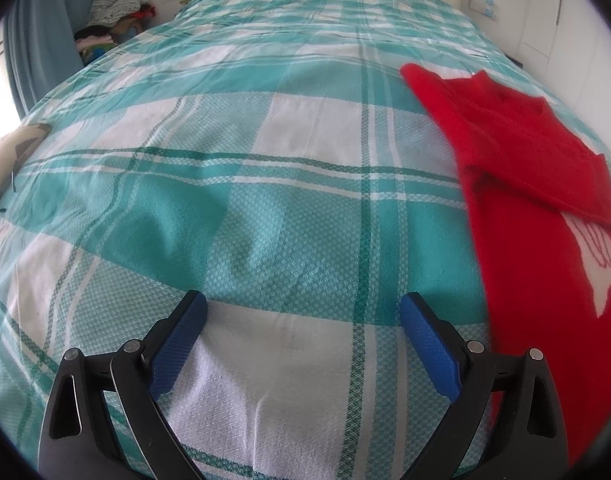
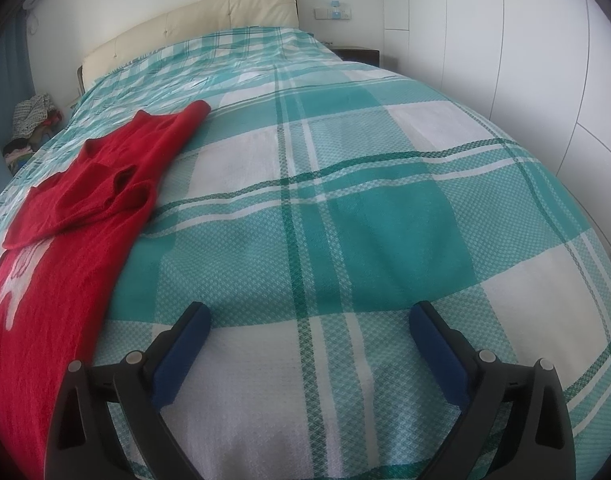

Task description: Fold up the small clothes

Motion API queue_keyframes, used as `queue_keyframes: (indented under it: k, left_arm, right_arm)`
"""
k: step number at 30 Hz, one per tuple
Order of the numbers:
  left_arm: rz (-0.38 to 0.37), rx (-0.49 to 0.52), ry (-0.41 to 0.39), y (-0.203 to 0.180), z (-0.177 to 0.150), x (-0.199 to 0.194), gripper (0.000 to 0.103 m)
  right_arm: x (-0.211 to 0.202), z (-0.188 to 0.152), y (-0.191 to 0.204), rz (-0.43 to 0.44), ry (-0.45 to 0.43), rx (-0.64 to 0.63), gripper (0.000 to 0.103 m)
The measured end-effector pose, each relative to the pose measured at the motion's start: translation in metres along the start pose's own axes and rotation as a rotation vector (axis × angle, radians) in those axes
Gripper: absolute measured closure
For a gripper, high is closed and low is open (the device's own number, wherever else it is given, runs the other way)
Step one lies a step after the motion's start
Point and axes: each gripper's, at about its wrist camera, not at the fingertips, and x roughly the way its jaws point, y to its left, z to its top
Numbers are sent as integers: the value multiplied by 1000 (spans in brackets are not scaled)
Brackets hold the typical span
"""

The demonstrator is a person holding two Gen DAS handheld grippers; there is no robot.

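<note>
While we look along both grippers, the bed (image 1: 265,168) fills nearly everything, spread with a teal-and-white checked cover (image 2: 345,208) that runs up to a cream padded headboard (image 2: 193,28); white wardrobe doors (image 2: 485,60) stand along one side and a blue curtain (image 1: 37,40) hangs on the other, with a heap of mixed clothes (image 1: 113,12) on the floor beside the head of the bed. We see no brand, label or readable writing anywhere; the only marking is a white figure knitted into the red sweater (image 1: 545,208), too cut off by the frame edge to make out. That sweater lies flat on the cover between our two hands, at the right edge of the left view and the left edge of the right view (image 2: 57,248); its long axis runs from the near edge of the bed toward the headboard, neck end farther from us, with one sleeve folded across the chest and the other stretched out toward the headboard. Our left gripper (image 1: 303,304) is spread wide over bare cover just beside the sweater, nothing between its blue pads (image 1: 177,344); our right gripper (image 2: 309,316) is likewise released, its pads (image 2: 437,356) empty above the cover.
</note>
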Motion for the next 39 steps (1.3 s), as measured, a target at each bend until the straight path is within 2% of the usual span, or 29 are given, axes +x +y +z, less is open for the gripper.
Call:
queue_keyframes:
  k: [39]
  left_arm:
    - [17,13,4,-2,0,1,2]
  right_arm:
    - [0,-1,1,-3,0,-2,3]
